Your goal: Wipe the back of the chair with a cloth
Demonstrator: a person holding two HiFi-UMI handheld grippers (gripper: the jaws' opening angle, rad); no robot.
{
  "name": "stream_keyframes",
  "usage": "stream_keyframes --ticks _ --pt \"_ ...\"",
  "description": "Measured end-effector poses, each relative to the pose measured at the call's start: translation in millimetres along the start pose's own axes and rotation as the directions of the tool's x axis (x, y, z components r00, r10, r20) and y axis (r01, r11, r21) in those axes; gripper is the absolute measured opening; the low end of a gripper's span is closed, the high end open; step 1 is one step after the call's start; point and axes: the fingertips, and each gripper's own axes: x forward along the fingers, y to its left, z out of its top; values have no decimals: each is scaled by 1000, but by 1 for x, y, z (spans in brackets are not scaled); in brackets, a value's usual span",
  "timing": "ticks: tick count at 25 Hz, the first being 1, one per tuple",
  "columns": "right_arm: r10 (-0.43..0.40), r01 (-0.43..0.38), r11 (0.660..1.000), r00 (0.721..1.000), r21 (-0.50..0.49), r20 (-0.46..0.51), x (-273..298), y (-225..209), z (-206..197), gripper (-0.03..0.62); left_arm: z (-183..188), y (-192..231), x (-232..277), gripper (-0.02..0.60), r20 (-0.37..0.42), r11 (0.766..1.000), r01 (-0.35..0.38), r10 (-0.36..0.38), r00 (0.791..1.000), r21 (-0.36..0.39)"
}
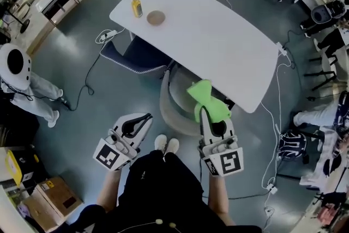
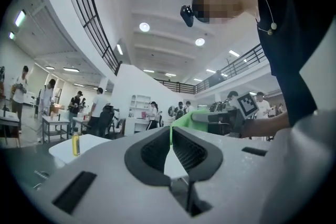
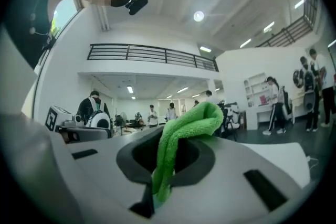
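Left gripper (image 1: 143,118): we hold its jaws pressed together, nothing between them.
Right gripper (image 1: 210,115): our jaws pinch the green cloth (image 1: 205,99).
Cloth: above the grey chair (image 1: 170,105) back; we cannot tell contact.
Chair: at the white table (image 1: 218,35).

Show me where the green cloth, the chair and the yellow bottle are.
green cloth (image 1: 206,96): head view, its middle fold.
chair (image 1: 164,102): head view, its curved back.
yellow bottle (image 1: 136,7): head view, its body.

You wear a black top (image 1: 163,188) and white shoes (image 1: 166,144). Your left gripper (image 1: 143,119) and right gripper (image 1: 209,115) are white, with black jaw pads (image 2: 157,152) and black-and-white marker cubes (image 1: 107,156).
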Motion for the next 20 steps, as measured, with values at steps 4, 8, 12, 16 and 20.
stream_keyframes --ticks 4,8,12,16,20 --pt "-85 91 994 991 -64 101 -35 2 37 20 11 -14 32 17 -19 997 77 -76 997 31" --pt "-107 123 988 981 -92 164 -66 8 59 20 23 -20 57 17 -12 997 73 -72 997 12" --pt "-160 178 981 966 -73 201 -89 5 63 20 29 -12 70 17 -37 999 32 -33 999 -27" --pt "-214 230 972 951 -46 225 -107 3 53 20 27 -12 71 17 -57 999 20 -21 998 -30" --pt "-248 257 966 944 -12 219 -113 -1 42 20 25 -26 69 17 -38 998 67 -67 997 -14"
